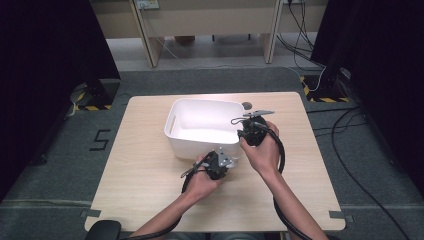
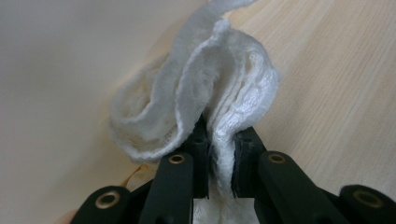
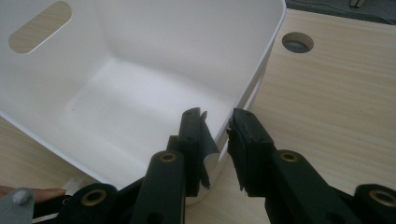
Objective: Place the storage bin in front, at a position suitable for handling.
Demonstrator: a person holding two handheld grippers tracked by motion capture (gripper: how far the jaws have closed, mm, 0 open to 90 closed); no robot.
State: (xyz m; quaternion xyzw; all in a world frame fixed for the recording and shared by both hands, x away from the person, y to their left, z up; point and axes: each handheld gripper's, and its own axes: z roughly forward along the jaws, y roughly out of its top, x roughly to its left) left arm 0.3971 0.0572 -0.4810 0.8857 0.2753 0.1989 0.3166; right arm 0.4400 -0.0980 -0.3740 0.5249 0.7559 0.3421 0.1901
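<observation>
A white plastic tub (image 1: 172, 131) stands empty at the middle of the wooden table (image 1: 145, 190). My left gripper (image 2: 219, 154) is shut on a folded white knitted cloth (image 2: 205, 88), which bunches up past the jaws beside the tub's outer wall (image 2: 51, 65). From above, that gripper (image 1: 225, 160) sits at the tub's near right corner. My right gripper (image 3: 217, 140) straddles the tub's rim (image 3: 268, 51) near the same corner. One jaw is inside the tub, the other outside, closed tight on the thin wall.
A round cable hole (image 3: 297, 42) lies in the table just beyond the tub's far right corner. A slot handle (image 3: 39, 26) is cut in the tub's far wall. Bare tabletop stretches left and right of the tub. Cables trail on the floor at the right.
</observation>
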